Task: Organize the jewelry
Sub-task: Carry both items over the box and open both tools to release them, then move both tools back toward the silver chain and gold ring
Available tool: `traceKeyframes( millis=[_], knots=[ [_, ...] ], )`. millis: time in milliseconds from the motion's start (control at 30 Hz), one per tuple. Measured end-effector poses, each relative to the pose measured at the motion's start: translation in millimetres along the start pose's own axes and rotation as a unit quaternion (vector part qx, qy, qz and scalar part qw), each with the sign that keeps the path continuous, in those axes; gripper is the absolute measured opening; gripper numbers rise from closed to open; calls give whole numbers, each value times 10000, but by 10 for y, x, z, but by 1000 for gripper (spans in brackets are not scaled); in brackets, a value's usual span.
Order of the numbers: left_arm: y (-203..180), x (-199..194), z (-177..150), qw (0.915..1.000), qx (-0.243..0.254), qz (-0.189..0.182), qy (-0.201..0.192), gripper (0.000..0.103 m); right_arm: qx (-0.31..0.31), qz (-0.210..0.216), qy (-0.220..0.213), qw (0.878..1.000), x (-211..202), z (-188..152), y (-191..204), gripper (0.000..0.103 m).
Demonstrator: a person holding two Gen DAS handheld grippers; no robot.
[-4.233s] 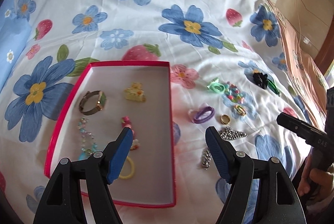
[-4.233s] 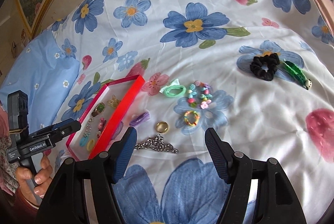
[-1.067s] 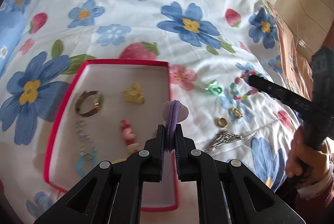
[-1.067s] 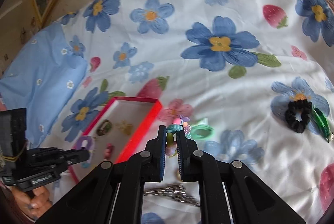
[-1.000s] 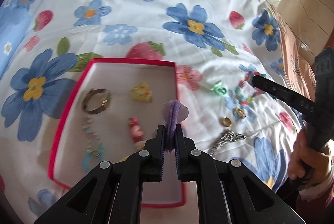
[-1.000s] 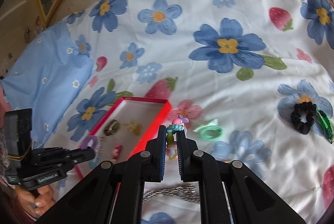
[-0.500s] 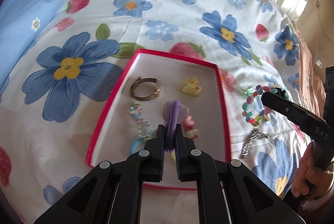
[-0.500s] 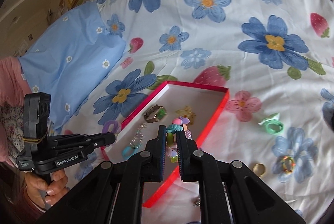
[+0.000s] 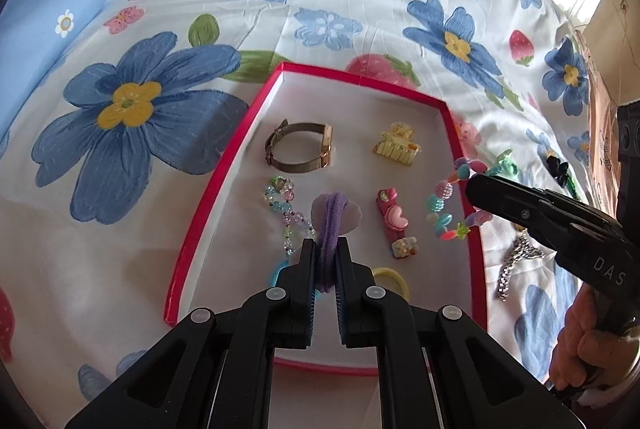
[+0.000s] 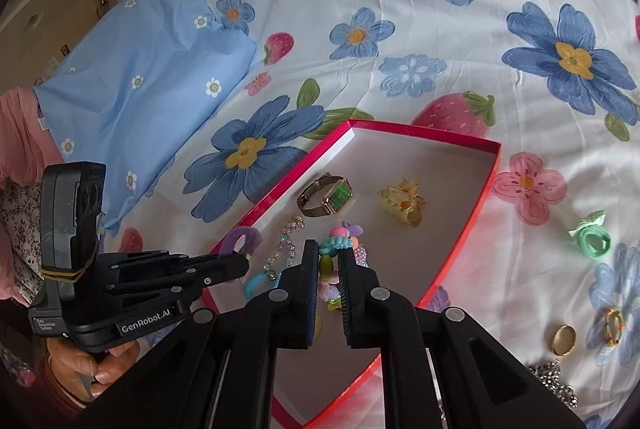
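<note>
Over the shallow red-rimmed white box [image 9: 224, 173] on the flowered bedsheet [image 9: 360, 9]: left gripper [image 9: 327, 249] clamped on a purple fabric hair tie [image 9: 332, 217], above the beaded strand; right gripper [image 10: 329, 261] pinching a pastel beaded bracelet [image 9: 448, 205] at the box's right rim. Bare floor at the far end beyond watch [image 9: 300, 145] and yellow claw clip [image 9: 398, 145].

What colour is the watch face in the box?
Green, in a gold case; clearest in the right wrist view.

Right tongs [image 10: 329, 256] pinch bead bracelet [image 10: 339, 244] — above red box [image 10: 486, 177].
</note>
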State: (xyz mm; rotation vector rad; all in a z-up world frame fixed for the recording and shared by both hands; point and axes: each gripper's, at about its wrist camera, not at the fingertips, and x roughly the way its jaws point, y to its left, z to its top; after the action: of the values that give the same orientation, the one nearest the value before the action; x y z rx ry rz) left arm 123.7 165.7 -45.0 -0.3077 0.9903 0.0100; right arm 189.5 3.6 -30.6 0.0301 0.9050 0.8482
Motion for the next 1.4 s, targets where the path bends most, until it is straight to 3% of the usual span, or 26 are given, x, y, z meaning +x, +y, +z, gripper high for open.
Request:
traceKeyframes(
  millis=[367,600,1033,1167,1400],
  knots=[
    [110,348,15,9994,-171,39,289,8,6,-129,554,9984,361,-157,-70,9],
    [106,403,1,9994,-134,107,298,15,-72,-113,762,9970,509,-232,-50,9],
    [67,326,-58,9994,-74,243,234,24,-25,-1,734,9973,487,-230,-47,14],
    [77,278,-65,9994,-93,260,213,34,12,33,663,9978,424,-218,-52,14],
    [45,155,-87,9995,-87,290,134,39,70,34,399,9992,182,-173,-66,16]
  ],
)
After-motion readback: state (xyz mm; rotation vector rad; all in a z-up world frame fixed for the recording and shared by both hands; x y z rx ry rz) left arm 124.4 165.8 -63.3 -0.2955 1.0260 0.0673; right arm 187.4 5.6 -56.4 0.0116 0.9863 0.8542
